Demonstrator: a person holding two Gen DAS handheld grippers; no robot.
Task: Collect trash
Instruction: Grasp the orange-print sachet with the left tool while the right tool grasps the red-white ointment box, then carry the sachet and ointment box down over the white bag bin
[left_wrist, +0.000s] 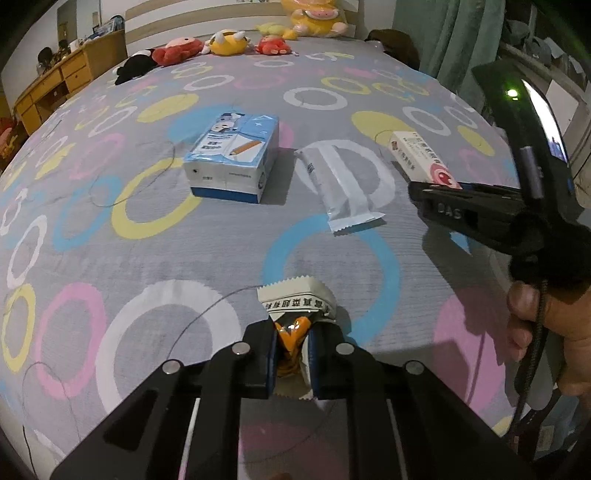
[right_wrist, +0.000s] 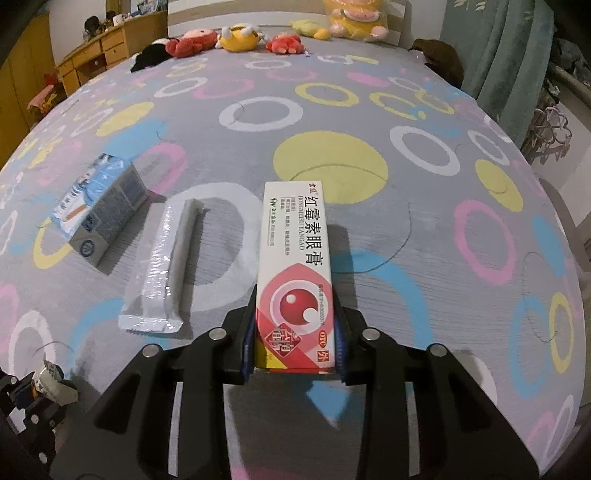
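Here, in the left wrist view, the left gripper (left_wrist: 291, 354) is pinching a crumpled snack wrapper (left_wrist: 297, 302), its pads pressing on the orange middle while the white printed end is sticking out just past the fingertips, over the ring-patterned bedspread (left_wrist: 110, 236). Ahead and slightly left of this gripper a blue tissue pack (left_wrist: 232, 158) is lying sealed on the bed; whatever it is holding is hidden by the printed film. Ahead and to the right of it a white sachet (left_wrist: 341, 184) is lying flat, closed at both crimped ends. Further right, the right gripper (left_wrist: 436, 190) is clamping one end of a slim ointment box (left_wrist: 421, 158), and the hand (left_wrist: 546, 332) carrying it is showing at the frame edge. Plush toys (left_wrist: 225, 42) are sitting far ahead along the headboard.

Now in the right wrist view, the right gripper (right_wrist: 295, 347) is gripping the ointment box (right_wrist: 295, 266) by its near end, jaws narrowed onto its two long sides, the box pointing straight ahead with its flaps closed. Left of the fingers the white sachet (right_wrist: 162, 273) is lying on the bedspread (right_wrist: 406, 229), and further left the tissue pack (right_wrist: 99, 210) is resting, tilted in the picture. At the lower left corner the left gripper (right_wrist: 33, 391) is holding the snack wrapper (right_wrist: 55, 384), only partly visible there.
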